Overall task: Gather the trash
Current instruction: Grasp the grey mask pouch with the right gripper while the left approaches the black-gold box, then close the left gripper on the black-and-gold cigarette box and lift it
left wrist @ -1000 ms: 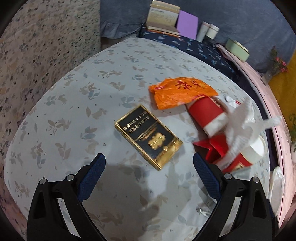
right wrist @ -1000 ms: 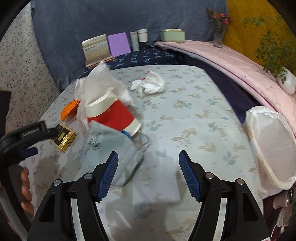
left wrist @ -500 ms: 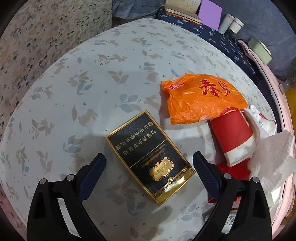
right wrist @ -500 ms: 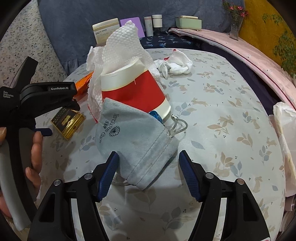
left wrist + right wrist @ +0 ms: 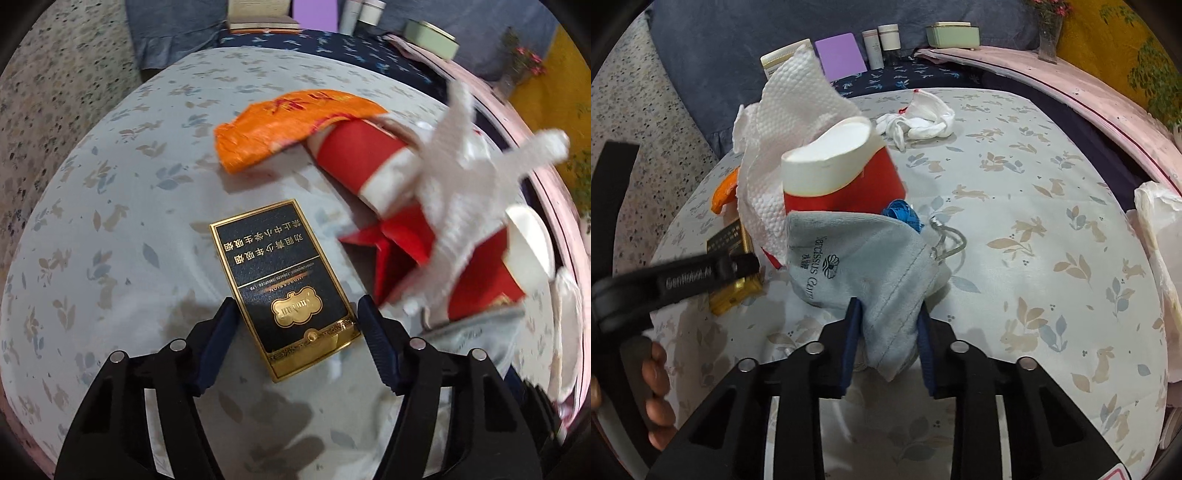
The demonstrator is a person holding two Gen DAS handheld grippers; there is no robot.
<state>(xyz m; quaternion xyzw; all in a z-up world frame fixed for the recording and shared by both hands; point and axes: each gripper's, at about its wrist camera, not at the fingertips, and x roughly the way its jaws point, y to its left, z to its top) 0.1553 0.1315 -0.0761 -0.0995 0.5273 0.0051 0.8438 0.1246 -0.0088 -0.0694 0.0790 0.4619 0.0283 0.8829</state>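
Floral tablecloth (image 5: 110, 192) covers the round table, with the trash gathered toward its right half in the left wrist view. Nearest on the left of the heap lies a black and gold cigarette box (image 5: 282, 284), flat on the cloth, its near end between the two blue pads of the left gripper (image 5: 295, 334). The jaws are closing around the box; the left pad looks to be at its long edge, while a narrow gap shows at the right pad, so the box is not yet pinched. Beyond it, an orange plastic bag (image 5: 291, 125) lies crumpled, its right end draped over a red paper cup (image 5: 360, 162) on its side. Right of that, a white paper towel (image 5: 472, 206) sticks up, blurred, over a second red cup (image 5: 491, 280).

In the right wrist view, a hand (image 5: 653, 391) at the left edge holds the left gripper's black frame over the box. The towel and the upright red cup stand beside it. Just right of centre, the right gripper (image 5: 888, 339) is closing on a grey cloth pouch (image 5: 864, 266), whose near corner is bunched between the pads, both touching the fabric. A blue item (image 5: 901, 214) peeks behind the pouch. Farther off lies a crumpled white bag (image 5: 919, 122), and a white bin liner (image 5: 1160, 229) sits at the right edge.
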